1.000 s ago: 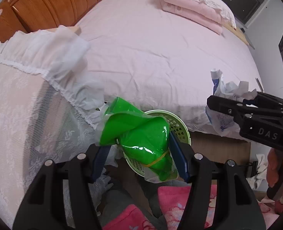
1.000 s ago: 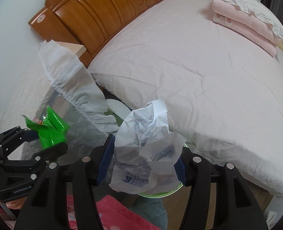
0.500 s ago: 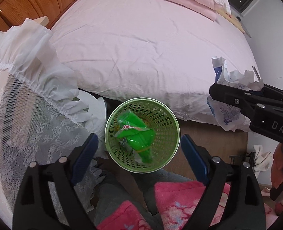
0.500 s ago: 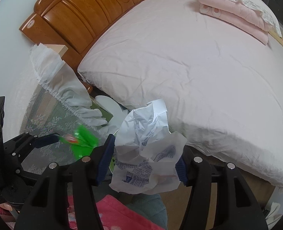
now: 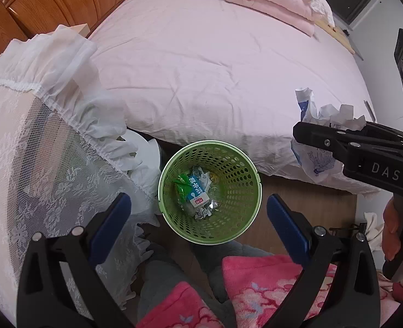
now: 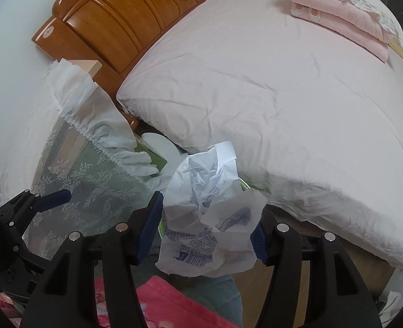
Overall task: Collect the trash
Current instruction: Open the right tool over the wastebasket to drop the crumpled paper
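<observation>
A green mesh trash basket (image 5: 235, 220) stands on the floor beside the bed. Inside lie a green wrapper (image 5: 181, 184), a blue and white carton (image 5: 197, 191) and crumpled scraps. My left gripper (image 5: 198, 227) is open and empty, held above the basket, its blue pads on either side of it. My right gripper (image 6: 205, 231) is shut on a crumpled white paper bag (image 6: 209, 218) with blue print. The bag also shows in the left wrist view (image 5: 314, 158), to the right of the basket. The bag hides most of the basket in the right wrist view.
A bed with a pink sheet (image 5: 215, 63) fills the background, with folded pink bedding (image 5: 272, 5) at its far end. A wooden headboard (image 6: 136, 19) is at the left. A white lace-covered surface (image 5: 24, 150) is to the left of the basket. Pink patterned fabric (image 5: 256, 289) lies below.
My left gripper opened and let go of the green wrapper, which fell into the basket and settled at the bottom. The right gripper kept hold of the paper bag.
</observation>
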A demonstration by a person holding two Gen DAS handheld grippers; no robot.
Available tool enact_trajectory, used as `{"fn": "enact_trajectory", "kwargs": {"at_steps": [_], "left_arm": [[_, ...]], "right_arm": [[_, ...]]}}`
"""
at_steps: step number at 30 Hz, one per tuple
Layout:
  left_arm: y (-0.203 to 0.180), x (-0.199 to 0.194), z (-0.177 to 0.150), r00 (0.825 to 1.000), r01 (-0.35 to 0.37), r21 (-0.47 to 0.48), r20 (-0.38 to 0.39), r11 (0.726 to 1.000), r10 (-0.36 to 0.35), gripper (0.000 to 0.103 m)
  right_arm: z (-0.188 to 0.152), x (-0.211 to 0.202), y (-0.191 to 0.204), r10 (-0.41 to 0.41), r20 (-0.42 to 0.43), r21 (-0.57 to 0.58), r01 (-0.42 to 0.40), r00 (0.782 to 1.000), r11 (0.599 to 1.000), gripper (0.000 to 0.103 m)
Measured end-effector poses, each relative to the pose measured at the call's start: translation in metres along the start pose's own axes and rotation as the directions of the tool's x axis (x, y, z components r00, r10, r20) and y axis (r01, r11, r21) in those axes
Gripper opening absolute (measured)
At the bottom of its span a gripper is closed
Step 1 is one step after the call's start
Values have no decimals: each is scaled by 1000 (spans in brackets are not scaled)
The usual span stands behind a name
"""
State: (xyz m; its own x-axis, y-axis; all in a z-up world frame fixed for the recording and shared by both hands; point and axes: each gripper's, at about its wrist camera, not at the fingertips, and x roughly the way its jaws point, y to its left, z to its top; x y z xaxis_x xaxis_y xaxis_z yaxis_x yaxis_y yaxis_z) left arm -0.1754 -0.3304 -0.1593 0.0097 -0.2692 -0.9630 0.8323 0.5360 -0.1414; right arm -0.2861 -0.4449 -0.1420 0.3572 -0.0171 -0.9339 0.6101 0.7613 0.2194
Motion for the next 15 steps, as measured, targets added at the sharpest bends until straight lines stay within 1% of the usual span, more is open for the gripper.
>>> {"fn": "enact_trajectory", "kwargs": {"at_steps": [6,8,11,12,14,15], "left_arm": [[8,-1,0,1000,-14,-11,0,1000,14,95],[11,-4,1,1000,-24,-20,6,1000,24,95],[20,-7,3,999,-37,-46,15,998,37,95],[23,-7,3,999,-40,-57,16,998,41,95],[30,-8,4,999,-45,-82,16,996,47,95],[33,-9,4,999,-47,-93,15,995,49,95]], "right_arm": [[0,2,1,5,-7,-4,-5,1000,1000,60],[-1,8,1,0,-16,-3,0,1000,1000,62],[0,19,2,3,-49,-8,-3,999,1000,64],[-3,30,3,2,-79,-11,-3,997,1000,65],[-4,42,5,-2,-117,-14,0,993,1000,75],[-4,47,7,-4,-137,-13,2,991,1000,78]]}}
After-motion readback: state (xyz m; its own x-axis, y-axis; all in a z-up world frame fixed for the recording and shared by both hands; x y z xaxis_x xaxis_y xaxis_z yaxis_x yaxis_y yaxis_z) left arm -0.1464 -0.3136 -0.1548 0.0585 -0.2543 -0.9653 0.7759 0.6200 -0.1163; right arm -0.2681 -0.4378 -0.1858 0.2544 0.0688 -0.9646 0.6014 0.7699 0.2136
